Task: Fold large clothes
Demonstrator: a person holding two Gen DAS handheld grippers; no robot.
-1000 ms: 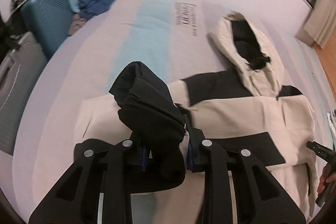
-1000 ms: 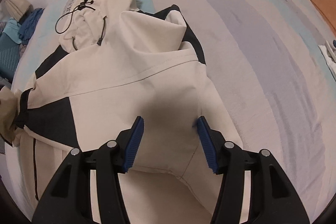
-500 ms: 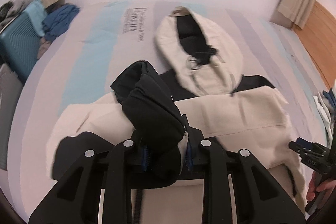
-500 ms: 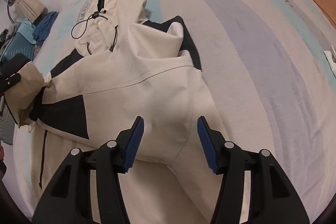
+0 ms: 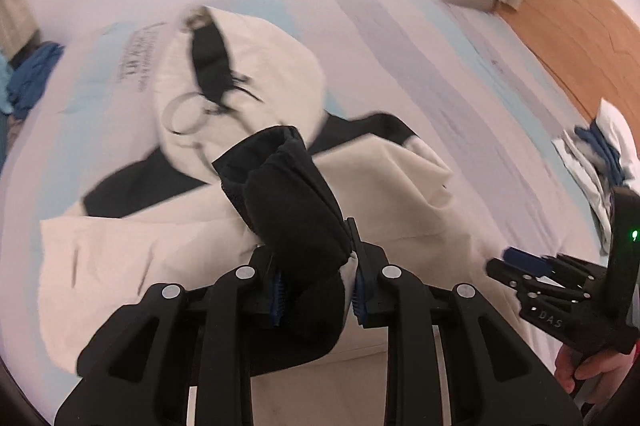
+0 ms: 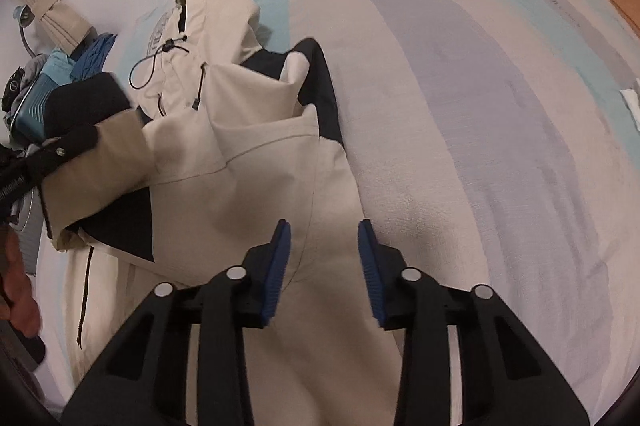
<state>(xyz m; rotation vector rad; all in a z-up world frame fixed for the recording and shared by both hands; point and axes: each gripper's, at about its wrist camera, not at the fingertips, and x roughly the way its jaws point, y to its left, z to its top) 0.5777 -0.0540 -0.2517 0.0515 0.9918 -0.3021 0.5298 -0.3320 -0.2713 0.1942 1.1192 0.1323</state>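
The left gripper (image 5: 318, 280) is clamped on the black sleeve cuff (image 5: 288, 202) of a hooded jacket (image 6: 256, 186), the bunched cuff wedged between its blue-padded fingers (image 5: 277, 290) and standing up past their tips. The right gripper (image 6: 324, 258) hovers over the jacket's cream body near its right edge; its jaws are closing, with cloth lying beneath the gap, and the pads do not appear to press on it — though the angle leaves that uncertain.

The jacket lies spread on the bed (image 6: 500, 146), hood (image 6: 212, 26) toward the far end, the held sleeve lifted across its front. It is cream with black panels at the shoulders and sides, a stiff woven shell that folds in broad, flat creases. A thin black drawcord (image 6: 154, 66) with a toggle loops from the hood, and a dark zipper (image 6: 85, 290) runs down the near left side. The bed sheet is matte — banded in pale blue, grey and white.
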